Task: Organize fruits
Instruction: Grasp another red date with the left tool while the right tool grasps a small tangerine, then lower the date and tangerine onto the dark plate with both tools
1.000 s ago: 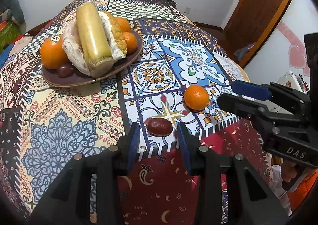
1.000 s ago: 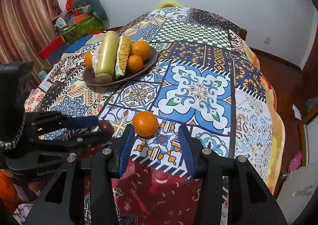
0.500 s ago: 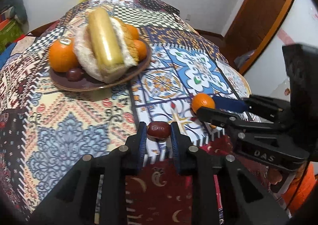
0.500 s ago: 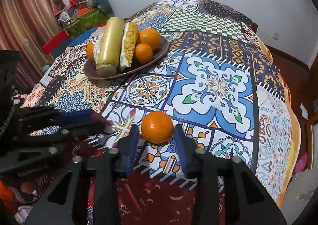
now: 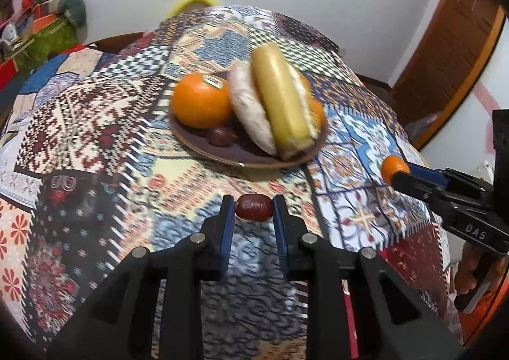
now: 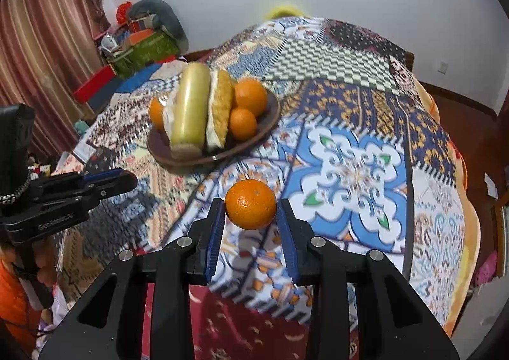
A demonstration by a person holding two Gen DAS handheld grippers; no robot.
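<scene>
My left gripper (image 5: 254,205) is shut on a small dark red date (image 5: 254,208) and holds it above the patchwork cloth, short of the brown plate (image 5: 241,155). My right gripper (image 6: 250,205) is shut on a small orange (image 6: 250,203), lifted off the cloth; it also shows in the left wrist view (image 5: 393,169). The plate (image 6: 264,131) holds oranges (image 5: 201,100), another dark date (image 5: 219,135), a long pale yellow-green gourd (image 5: 280,102) and a corn cob (image 6: 221,105).
The table under the patchwork cloth (image 6: 356,169) drops away at the right edge. Boxes and bags (image 6: 140,42) stand by the curtain at the back left. A wooden door (image 5: 451,51) is at the right.
Both grippers closed on their fruit and lifted it off the cloth. The left gripper carried the date toward the plate; the right raised the orange.
</scene>
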